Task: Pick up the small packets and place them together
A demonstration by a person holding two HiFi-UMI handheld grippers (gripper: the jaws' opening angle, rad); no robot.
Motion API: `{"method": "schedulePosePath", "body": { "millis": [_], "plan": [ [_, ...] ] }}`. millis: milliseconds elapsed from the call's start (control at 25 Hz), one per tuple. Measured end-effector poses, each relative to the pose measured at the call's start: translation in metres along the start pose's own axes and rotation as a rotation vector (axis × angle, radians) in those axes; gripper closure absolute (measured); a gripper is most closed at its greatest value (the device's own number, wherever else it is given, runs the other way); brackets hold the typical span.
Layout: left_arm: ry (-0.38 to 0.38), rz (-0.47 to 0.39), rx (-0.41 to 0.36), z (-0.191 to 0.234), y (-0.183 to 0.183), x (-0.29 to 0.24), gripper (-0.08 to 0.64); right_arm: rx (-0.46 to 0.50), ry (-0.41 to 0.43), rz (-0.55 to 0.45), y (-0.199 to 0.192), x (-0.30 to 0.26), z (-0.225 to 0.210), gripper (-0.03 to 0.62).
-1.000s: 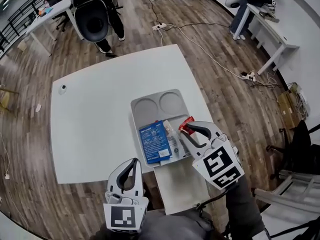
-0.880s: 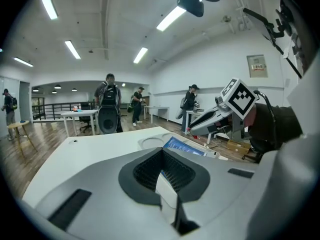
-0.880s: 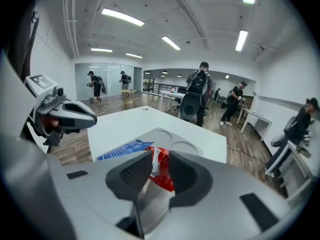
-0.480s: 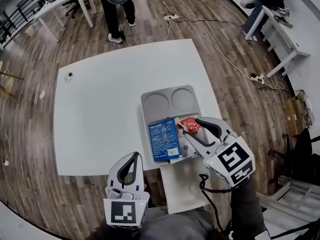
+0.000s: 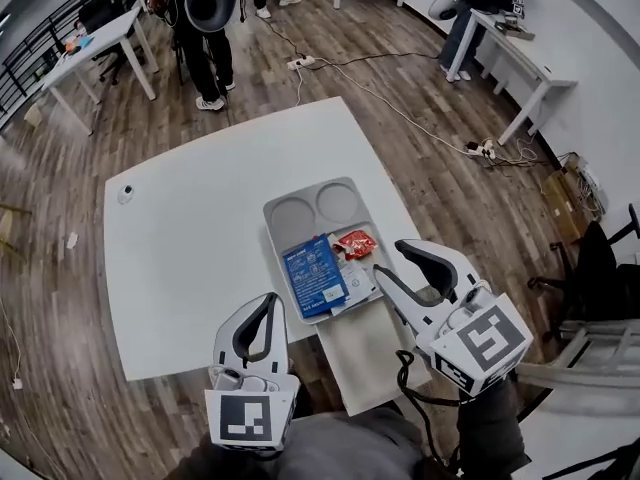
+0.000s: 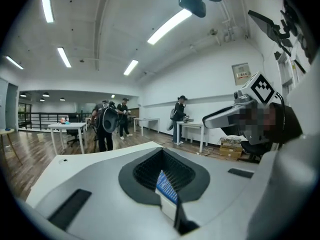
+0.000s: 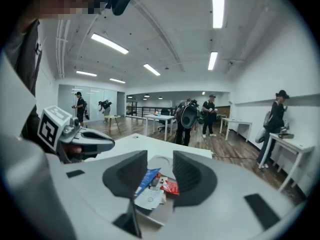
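Tray [image 5: 272, 208] on table [image 5: 190, 238], right side; large packet [image 5: 313, 275] in near compartment, small packet [image 5: 356, 243] at its right.

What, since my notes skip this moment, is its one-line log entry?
right gripper: jaws just opened, empty | red packet: in tray | left gripper: shut

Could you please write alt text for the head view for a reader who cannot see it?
A grey tray on a white table holds a blue packet, a red packet and white packets. Nearer the camera, the right gripper hangs with its jaws apart and empty, having just opened; the left gripper has its jaws together.
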State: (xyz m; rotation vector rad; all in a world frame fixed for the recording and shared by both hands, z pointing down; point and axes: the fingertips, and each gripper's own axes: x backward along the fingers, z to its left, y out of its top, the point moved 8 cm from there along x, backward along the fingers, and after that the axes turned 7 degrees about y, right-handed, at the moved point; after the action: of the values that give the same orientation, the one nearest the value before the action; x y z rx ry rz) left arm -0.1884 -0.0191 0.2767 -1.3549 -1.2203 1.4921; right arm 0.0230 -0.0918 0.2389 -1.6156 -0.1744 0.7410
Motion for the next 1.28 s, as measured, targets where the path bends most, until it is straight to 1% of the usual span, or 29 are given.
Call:
{"method": "schedulePosePath", "body": {
  "millis": [120, 240, 360, 440, 560, 640, 800, 920, 1000, 1160, 1280],
  "plan": [
    [-0.059, -0.058, -0.02, -0.006, 0.016, 0.003, 0.565, -0.04, -0.025, -0.104, 0.015, 0.018, 0.025, 0.45],
    [-0.124, -0.119, -0.038, -0.014, 0.031, 0.01, 0.565, -0.084, -0.051, -0.212, 0.026, 0.031, 0.051, 0.531],
    [-0.176, -0.151, -0.058, -0.02, 0.037, 0.019, 0.565, -0.132, -0.075, -0.304, 0.028, 0.036, 0.075, 0.586],
    [-0.199, -0.168, -0.072, -0.021, 0.039, 0.024, 0.565, -0.148, -0.102, -0.359, 0.027, 0.035, 0.09, 0.588],
    [-0.213, -0.197, -0.079, -0.022, 0.046, 0.028, 0.565, -0.127, -0.145, -0.422, 0.026, 0.03, 0.112, 0.588],
    [-0.216, -0.218, -0.084, -0.022, 0.051, 0.03, 0.565, -0.108, -0.149, -0.442, 0.028, 0.026, 0.123, 0.588],
    [-0.212, -0.25, -0.09, -0.021, 0.063, 0.032, 0.565, -0.088, -0.148, -0.441, 0.034, 0.02, 0.129, 0.588],
    [-0.22, -0.255, -0.1, -0.024, 0.078, 0.036, 0.565, -0.095, -0.166, -0.403, 0.042, 0.023, 0.125, 0.588],
    [-0.202, -0.238, -0.107, -0.025, 0.086, 0.044, 0.565, -0.112, -0.142, -0.386, 0.05, 0.025, 0.125, 0.588],
    [-0.229, -0.216, -0.127, -0.033, 0.082, 0.048, 0.565, -0.114, -0.11, -0.437, 0.05, 0.023, 0.127, 0.588],
    [-0.246, -0.218, -0.125, -0.034, 0.075, 0.046, 0.565, -0.114, -0.126, -0.428, 0.047, 0.025, 0.126, 0.588]
  ]
}}
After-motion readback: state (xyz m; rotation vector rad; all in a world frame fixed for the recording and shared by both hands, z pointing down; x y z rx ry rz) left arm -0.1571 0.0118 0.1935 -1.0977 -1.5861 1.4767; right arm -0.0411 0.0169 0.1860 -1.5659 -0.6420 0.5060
